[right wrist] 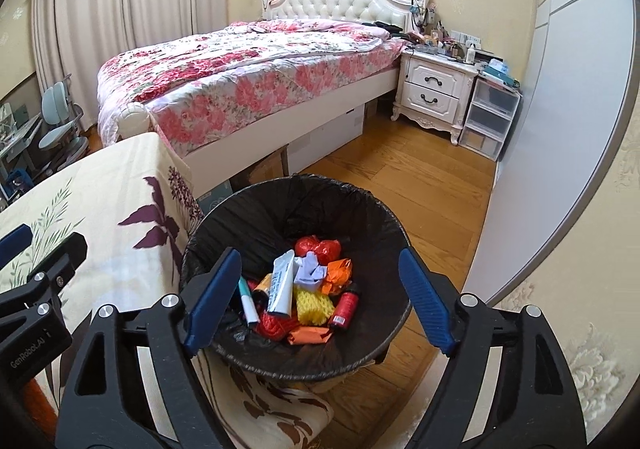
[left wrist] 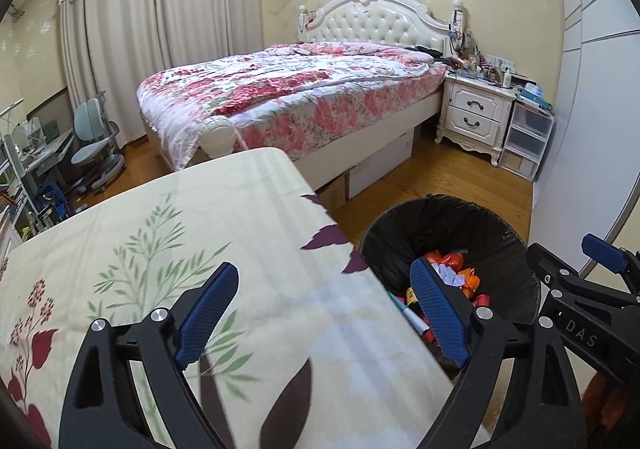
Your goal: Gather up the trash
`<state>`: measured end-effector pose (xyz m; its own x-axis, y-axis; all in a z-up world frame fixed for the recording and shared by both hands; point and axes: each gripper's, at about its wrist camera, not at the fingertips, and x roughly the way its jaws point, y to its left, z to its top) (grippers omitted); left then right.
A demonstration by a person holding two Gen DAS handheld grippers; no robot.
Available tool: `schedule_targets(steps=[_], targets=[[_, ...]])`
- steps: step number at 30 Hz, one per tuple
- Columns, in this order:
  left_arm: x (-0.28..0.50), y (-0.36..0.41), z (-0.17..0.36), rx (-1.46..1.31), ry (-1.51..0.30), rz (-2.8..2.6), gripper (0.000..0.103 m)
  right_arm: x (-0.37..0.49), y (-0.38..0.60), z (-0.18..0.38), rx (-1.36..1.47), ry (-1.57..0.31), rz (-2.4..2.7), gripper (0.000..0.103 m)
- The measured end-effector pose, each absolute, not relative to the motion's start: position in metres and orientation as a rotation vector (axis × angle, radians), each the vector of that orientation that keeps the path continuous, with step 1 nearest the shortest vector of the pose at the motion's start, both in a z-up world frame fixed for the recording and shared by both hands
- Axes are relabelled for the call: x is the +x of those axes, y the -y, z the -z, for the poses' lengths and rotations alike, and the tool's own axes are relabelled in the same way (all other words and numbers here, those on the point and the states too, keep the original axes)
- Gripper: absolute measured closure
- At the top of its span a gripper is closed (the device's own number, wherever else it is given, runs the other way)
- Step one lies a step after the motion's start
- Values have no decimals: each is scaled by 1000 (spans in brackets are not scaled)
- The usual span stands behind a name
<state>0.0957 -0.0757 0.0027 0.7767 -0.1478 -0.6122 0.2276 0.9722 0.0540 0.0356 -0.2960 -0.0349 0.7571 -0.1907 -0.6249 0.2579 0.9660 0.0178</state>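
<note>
A trash bin lined with a black bag [right wrist: 304, 209] stands on the wood floor beside the table; it also shows in the left wrist view [left wrist: 448, 221]. Inside lie a white tube [right wrist: 282, 281], crumpled paper [right wrist: 310, 269], red and orange wrappers [right wrist: 318, 247], yellow foam net [right wrist: 312, 303] and a small red bottle [right wrist: 344, 307]. My right gripper [right wrist: 320, 301] is open and empty above the bin. My left gripper [left wrist: 326, 313] is open and empty over the table's right edge, with the bin just beyond its right finger.
The table carries a cream floral cloth [left wrist: 180, 249] that hangs down beside the bin. A bed with a pink floral quilt [right wrist: 248, 73] stands behind. A white nightstand [right wrist: 432, 93] and plastic drawers [right wrist: 488, 117] are at the back right. A white wardrobe [right wrist: 560, 129] runs along the right.
</note>
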Motion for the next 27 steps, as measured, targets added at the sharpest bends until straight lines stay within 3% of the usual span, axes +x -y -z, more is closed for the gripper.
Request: schedule_targets(steps=[17,27], targets=[[31,23,-11,100,-616,123,13,-33,253,14,82,-590,200,13],[8,15,-17,89,-587,107,13,-62,247,5,80,-552,182,13]])
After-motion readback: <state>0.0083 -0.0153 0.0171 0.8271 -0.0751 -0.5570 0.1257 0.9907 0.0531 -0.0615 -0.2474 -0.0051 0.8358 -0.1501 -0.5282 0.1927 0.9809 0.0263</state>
